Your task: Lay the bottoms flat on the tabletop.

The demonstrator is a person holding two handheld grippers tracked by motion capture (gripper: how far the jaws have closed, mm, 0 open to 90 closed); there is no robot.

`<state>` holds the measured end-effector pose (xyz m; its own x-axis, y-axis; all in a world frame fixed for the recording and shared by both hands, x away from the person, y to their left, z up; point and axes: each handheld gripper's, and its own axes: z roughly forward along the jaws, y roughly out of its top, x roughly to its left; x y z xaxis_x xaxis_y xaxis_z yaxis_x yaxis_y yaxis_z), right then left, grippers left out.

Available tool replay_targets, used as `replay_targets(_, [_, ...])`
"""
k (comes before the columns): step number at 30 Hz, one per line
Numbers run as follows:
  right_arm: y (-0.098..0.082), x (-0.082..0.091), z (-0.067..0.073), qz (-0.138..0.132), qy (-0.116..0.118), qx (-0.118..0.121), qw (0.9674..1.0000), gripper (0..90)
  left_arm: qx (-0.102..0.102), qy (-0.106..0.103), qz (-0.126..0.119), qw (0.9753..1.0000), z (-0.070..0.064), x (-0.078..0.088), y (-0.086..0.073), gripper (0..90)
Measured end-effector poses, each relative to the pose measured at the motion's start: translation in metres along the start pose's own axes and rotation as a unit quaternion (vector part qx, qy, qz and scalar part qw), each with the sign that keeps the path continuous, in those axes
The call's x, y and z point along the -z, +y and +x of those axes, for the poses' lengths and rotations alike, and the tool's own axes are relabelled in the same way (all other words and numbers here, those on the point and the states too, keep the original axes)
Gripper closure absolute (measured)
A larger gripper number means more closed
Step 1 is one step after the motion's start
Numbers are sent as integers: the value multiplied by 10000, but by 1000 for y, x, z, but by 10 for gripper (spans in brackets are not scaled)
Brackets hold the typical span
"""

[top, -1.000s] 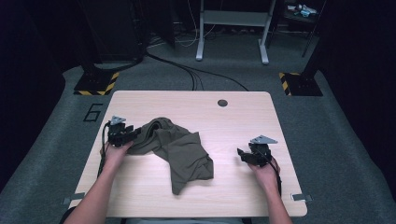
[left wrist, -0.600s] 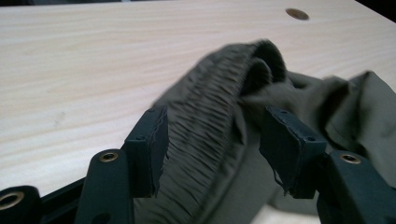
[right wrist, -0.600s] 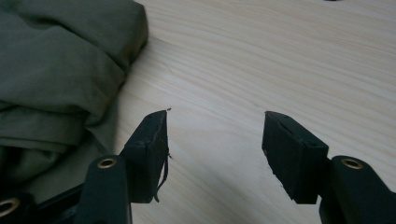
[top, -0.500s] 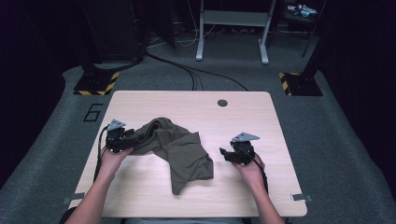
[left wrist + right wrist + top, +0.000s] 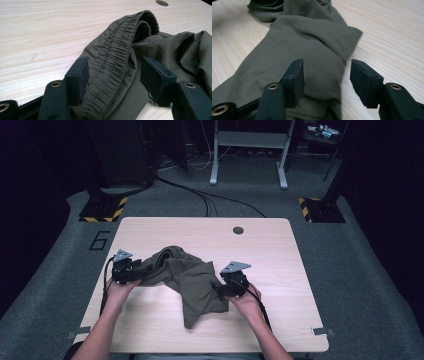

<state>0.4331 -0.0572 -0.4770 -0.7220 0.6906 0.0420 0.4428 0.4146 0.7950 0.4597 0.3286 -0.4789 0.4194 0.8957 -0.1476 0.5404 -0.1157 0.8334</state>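
While my left hand-held gripper (image 5: pixel 112 82) straddles the waistband (image 5: pixel 117 57), jaws just opening, my right hand-held gripper (image 5: pixel 327 77), jaws closing unpinched, faces the trouser leg (image 5: pixel 294 55) lengthwise.

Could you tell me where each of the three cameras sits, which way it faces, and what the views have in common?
High view: above the person's side, facing forward and down on the table; both forearms, left gripper and right gripper show.
Left gripper view: rides that gripper, looking along its open jaws, which straddle the elastic waistband.
Right gripper view: rides that gripper, looking along open jaws over a fabric edge.
Shared: the olive garment on the wooden tabletop.
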Motion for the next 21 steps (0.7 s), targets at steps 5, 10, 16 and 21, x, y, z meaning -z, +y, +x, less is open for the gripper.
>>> replay_targets(5, [5, -8, 14, 45, 163, 141, 9998, 449, -50, 16, 15, 10000, -1, -1, 0, 397])
replay_targets(10, [11, -22, 38, 28, 432, 305, 9986, 459, -70, 17, 57, 10000, -1, -2, -1, 391])
replay_targets(16, [13, -32, 61, 45, 713, 285, 9970, 472, -49, 47, 35, 10000, 0, -2, -1, 390])
replay_targets(21, [11, -39, 72, 86, 841, 347, 9958, 475, -55, 41, 50, 10000, 0, -2, -1, 389])
